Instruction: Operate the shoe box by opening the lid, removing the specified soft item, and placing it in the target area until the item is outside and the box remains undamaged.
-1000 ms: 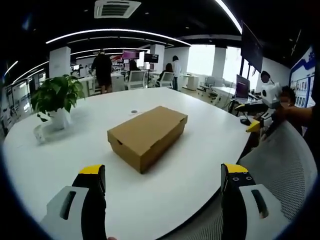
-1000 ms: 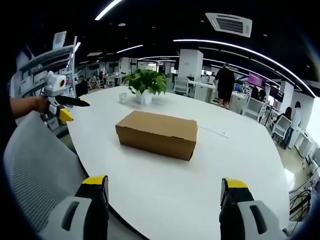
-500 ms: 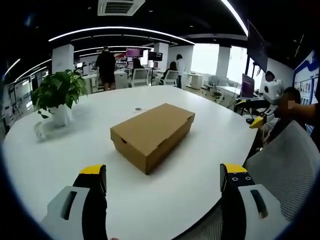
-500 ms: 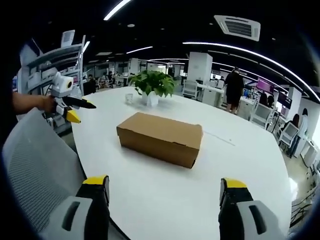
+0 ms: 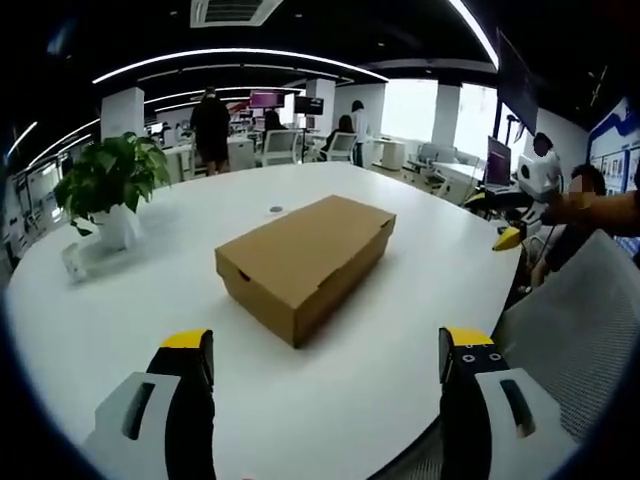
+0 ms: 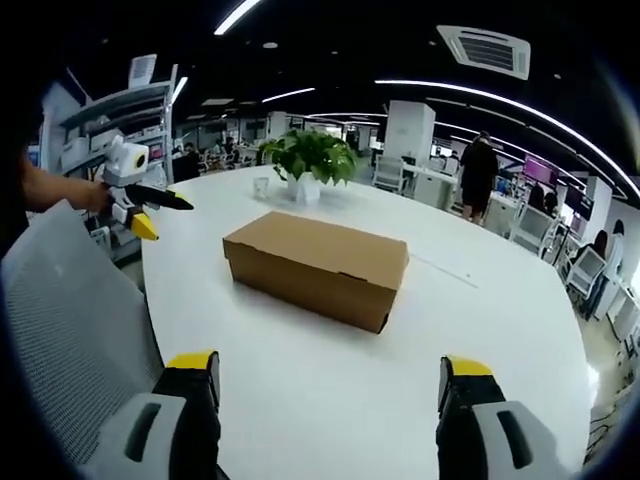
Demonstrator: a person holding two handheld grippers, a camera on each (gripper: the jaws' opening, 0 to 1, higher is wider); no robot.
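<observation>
The closed shoe box (image 5: 305, 261) lies on the white table (image 5: 400, 340) ahead of both wide-open, empty grippers, the left gripper (image 5: 325, 375) and the right gripper (image 6: 327, 395), its long side slanting across, neither clearly nearer.

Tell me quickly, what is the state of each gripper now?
Left gripper: open, holding nothing, short of the closed shoe box.
Right gripper: open, holding nothing.

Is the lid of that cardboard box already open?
No, the shoe box sits on the white table with its lid flat and closed, and neither gripper touches it.
</observation>
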